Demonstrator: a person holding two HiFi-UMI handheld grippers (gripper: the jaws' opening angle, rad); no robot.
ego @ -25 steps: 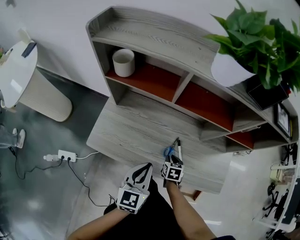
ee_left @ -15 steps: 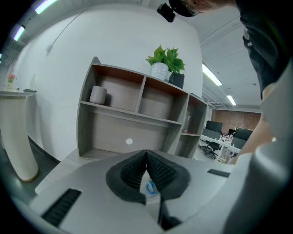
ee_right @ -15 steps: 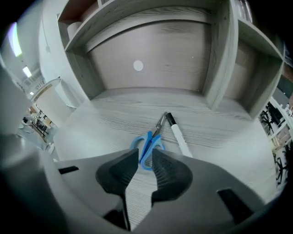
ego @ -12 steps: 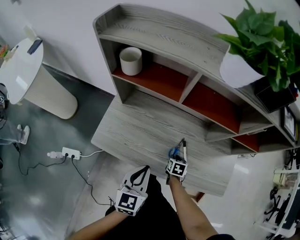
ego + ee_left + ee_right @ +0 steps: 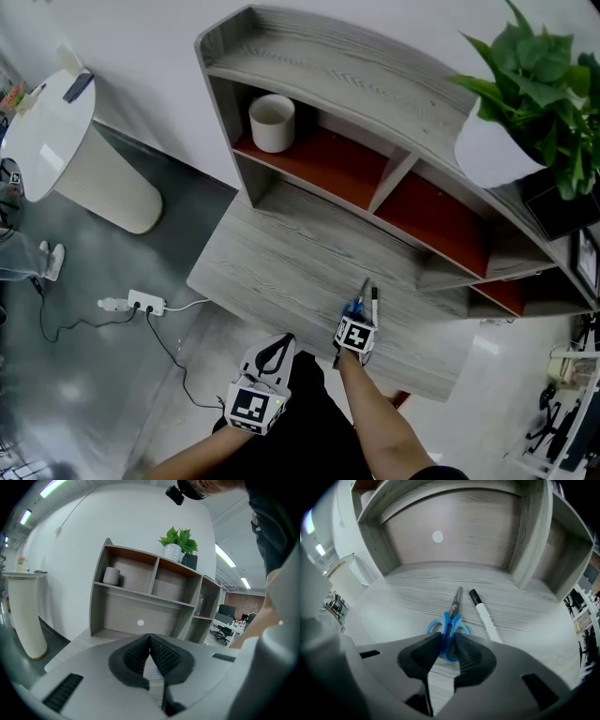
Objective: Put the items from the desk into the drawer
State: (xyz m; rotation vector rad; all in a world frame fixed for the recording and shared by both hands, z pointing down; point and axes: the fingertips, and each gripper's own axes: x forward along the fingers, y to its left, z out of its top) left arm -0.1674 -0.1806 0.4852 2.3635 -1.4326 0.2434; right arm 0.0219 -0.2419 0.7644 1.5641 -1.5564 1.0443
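Observation:
Blue-handled scissors point(image 5: 451, 618) lie on the grey wood desk point(image 5: 272, 262), blades pointing toward the shelf back. A white marker with a black cap point(image 5: 484, 615) lies just right of them. My right gripper point(image 5: 447, 641) is shut on the scissors' handle, low over the desk near its front edge. In the head view the scissors point(image 5: 356, 303) and marker point(image 5: 374, 302) show just beyond the right gripper point(image 5: 357, 317). My left gripper point(image 5: 279, 341) hangs off the desk's front edge, shut with nothing between its pads point(image 5: 140, 656). No drawer shows.
A grey shelf unit point(image 5: 328, 66) with red-brown compartments rises at the back of the desk, with a white cup point(image 5: 273, 122) in its left bay. A potted plant point(image 5: 544, 84) stands at its right. A power strip point(image 5: 141, 303) lies on the floor beside a white round table point(image 5: 47, 131).
The right gripper stays at the scissors' handle on the desk. The left gripper has dropped back slightly toward the person. The head view has shifted a little.

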